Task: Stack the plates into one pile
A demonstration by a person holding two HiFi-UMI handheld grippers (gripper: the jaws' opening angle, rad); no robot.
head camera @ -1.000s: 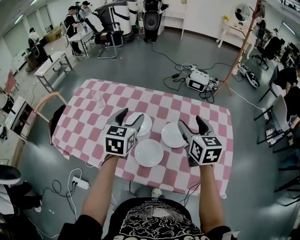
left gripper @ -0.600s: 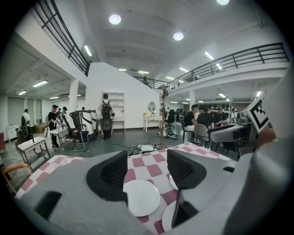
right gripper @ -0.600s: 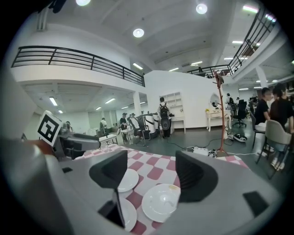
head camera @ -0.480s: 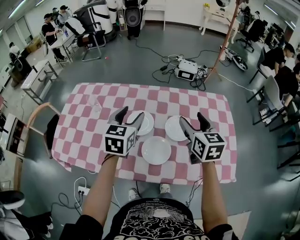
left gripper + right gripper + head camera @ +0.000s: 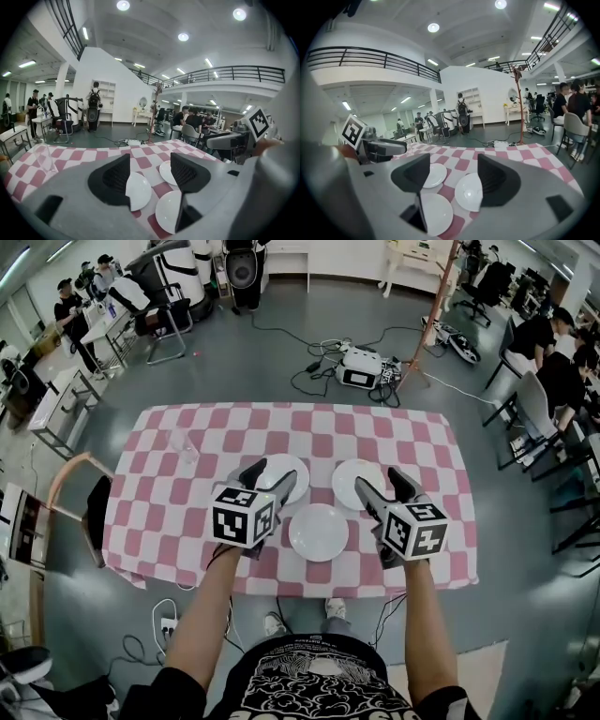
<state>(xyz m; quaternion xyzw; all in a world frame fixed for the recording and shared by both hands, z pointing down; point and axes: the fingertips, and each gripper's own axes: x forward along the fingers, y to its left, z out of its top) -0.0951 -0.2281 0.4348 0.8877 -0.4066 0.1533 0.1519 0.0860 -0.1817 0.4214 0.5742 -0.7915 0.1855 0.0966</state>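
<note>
Plates lie unstacked, left plate point(image 5: 281, 465) and right plate point(image 5: 352, 476) just beyond the near plate point(image 5: 319, 532), so with left gripper point(image 5: 270, 474) and right gripper point(image 5: 380, 481) flanking it, jaws spread and empty, I'd slip one jaw under a rim first.

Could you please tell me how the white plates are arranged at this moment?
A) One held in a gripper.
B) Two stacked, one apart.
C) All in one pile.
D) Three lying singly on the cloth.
D: the left plate, the right plate and the near plate each lie flat on the checked tablecloth, none on top of another.
</note>
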